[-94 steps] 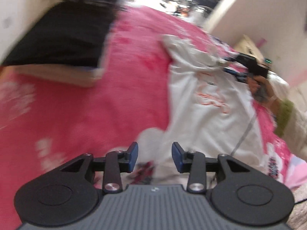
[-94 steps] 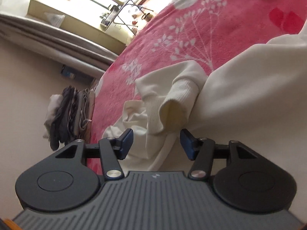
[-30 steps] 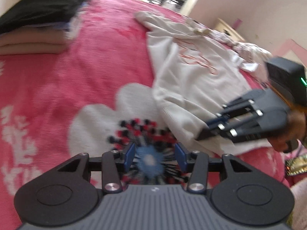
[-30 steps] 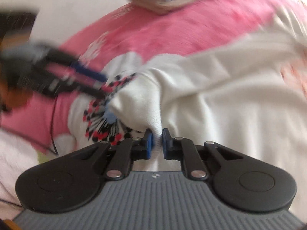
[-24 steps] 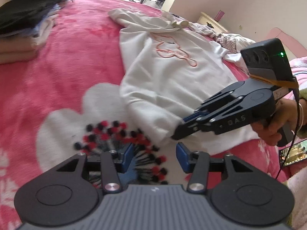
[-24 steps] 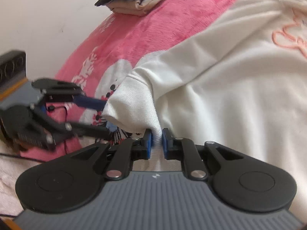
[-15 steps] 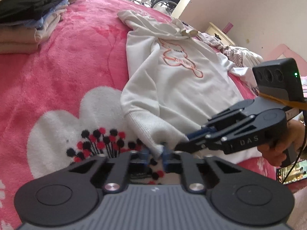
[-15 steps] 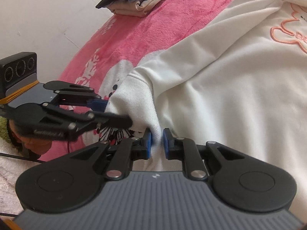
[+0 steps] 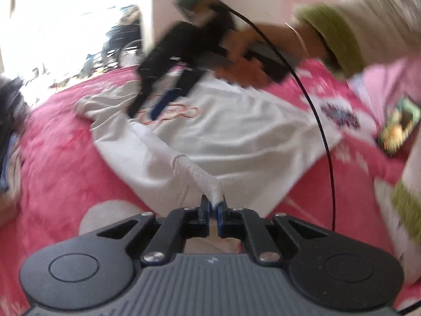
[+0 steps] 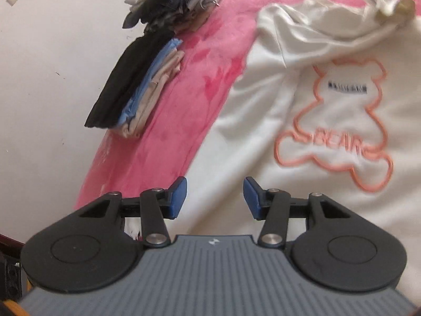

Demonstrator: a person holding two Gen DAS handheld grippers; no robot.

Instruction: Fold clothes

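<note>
A white hoodie [image 9: 236, 137] with an orange bear outline lies spread on a pink blanket [image 9: 60, 163]. My left gripper [image 9: 213, 208] is shut on the ribbed cuff [image 9: 200, 173] of its sleeve, which stretches taut from the body toward me. My right gripper [image 10: 214, 193] is open and hovers above the hoodie [image 10: 329, 121], left of the bear print [image 10: 339, 134], nothing between its fingers. In the left wrist view the right gripper [image 9: 155, 105] appears blurred over the chest, held by a hand in a green-cuffed sleeve.
A stack of folded clothes [image 10: 142, 89] sits against the white wall [image 10: 52, 79], with a loose pile [image 10: 179, 2] behind it. A phone [image 9: 400, 123] lies on the blanket at the right. A black cable [image 9: 323, 131] hangs from the right gripper.
The right gripper let go of the sleeve cuff, opened and moved up over the chest. The left gripper stays shut on the cuff and has pulled the sleeve out straight.
</note>
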